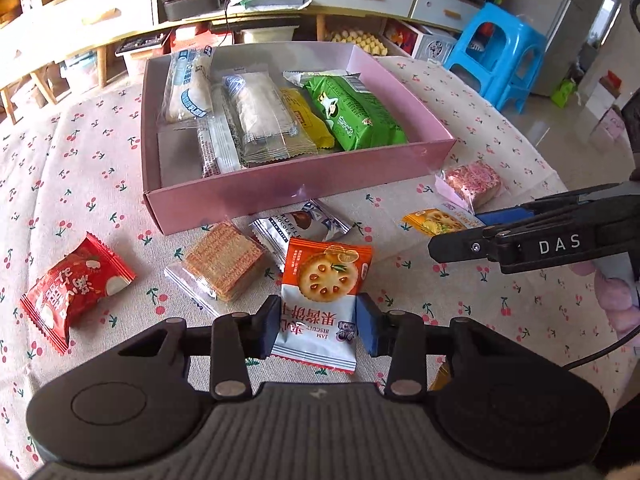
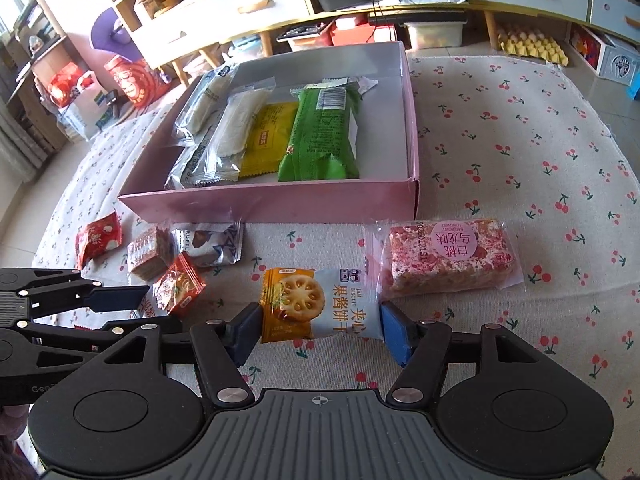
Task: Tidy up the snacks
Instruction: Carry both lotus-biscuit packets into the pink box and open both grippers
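Left wrist view: left gripper (image 1: 317, 322) pinches the orange jam biscuit pack (image 1: 324, 292). Right gripper (image 2: 318, 330) pinches the yellow one (image 2: 316, 304). Next, both go into the pink box (image 1: 280, 190).

wrist views, close, share pink box (image 1: 296, 196)

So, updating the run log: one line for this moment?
left gripper: shut on orange jam biscuit | right gripper: shut on yellow jam biscuit | pink box: part-filled
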`<action>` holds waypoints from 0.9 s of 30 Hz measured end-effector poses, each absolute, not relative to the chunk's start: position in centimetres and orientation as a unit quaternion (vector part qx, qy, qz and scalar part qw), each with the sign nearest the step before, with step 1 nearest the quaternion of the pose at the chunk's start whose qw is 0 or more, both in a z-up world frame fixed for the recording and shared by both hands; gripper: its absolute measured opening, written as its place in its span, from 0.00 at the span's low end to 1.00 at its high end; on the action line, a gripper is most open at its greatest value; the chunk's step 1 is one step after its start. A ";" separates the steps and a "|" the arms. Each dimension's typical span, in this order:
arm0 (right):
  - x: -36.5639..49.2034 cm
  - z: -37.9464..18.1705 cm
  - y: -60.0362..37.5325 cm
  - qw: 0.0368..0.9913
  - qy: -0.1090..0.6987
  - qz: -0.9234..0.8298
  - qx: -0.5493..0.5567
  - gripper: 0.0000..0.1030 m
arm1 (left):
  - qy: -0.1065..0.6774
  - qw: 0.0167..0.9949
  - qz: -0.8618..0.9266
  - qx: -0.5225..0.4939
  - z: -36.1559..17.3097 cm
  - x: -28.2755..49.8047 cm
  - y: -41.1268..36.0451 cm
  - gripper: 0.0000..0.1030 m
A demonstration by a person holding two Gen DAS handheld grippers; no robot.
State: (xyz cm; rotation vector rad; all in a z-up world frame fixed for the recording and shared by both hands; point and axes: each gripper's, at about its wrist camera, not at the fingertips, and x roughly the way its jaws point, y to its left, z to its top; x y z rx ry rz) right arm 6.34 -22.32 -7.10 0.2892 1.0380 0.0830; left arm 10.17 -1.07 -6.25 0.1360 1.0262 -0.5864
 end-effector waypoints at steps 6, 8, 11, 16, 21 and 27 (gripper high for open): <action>6.5 -6.7 -23.3 0.842 0.499 0.047 0.199 0.62 | 0.483 0.831 -0.274 0.027 -5.2 10.6 -0.3 0.36; 6.5 -6.4 -23.5 0.841 0.495 0.050 0.214 0.62 | 0.480 0.834 -0.273 0.014 -4.7 10.7 0.0 0.36; 6.7 -5.6 -23.5 0.842 0.487 0.053 0.228 0.62 | 0.472 0.840 -0.267 0.001 -4.1 11.0 0.5 0.36; 7.5 -4.6 -23.2 0.843 0.475 0.055 0.248 0.62 | 0.458 0.854 -0.247 -0.023 -3.1 11.8 1.3 0.36; 8.9 -3.7 -23.1 0.843 0.460 0.053 0.275 0.62 | 0.439 0.871 -0.214 -0.054 -2.6 13.3 2.2 0.36; 10.7 -3.2 -23.1 0.842 0.424 0.040 0.331 0.62 | 0.424 0.884 -0.158 -0.117 -2.9 16.0 2.6 0.36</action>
